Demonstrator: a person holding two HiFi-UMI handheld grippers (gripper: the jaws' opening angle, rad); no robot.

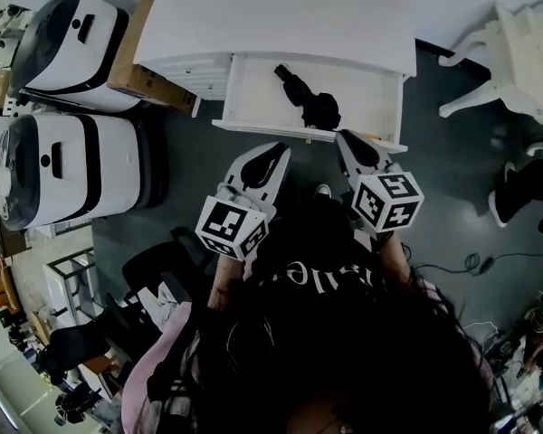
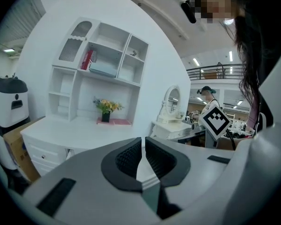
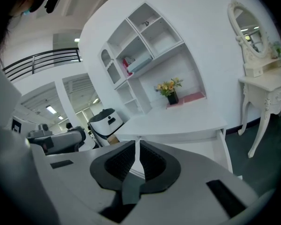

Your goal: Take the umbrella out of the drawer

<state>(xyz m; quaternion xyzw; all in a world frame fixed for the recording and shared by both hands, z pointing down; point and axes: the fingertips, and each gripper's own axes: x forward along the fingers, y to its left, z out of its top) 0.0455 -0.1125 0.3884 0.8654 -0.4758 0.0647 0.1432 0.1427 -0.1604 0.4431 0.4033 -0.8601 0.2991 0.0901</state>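
Only the head view shows the black umbrella [image 1: 309,99] inside the open drawer [image 1: 253,107]. The left tool [image 1: 278,152] and the right tool [image 1: 343,139], both clenched empty, hover near its front edge.

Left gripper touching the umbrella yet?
Apart. Head view: the left gripper stops short of the drawer front, while the umbrella lies inside, beyond that front.

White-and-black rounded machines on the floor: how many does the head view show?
2. One white-and-black rounded machine stands at the upper left, beside the brown cardboard box; the other machine stands below it in the picture, left of the open white drawer. More may be out of frame.
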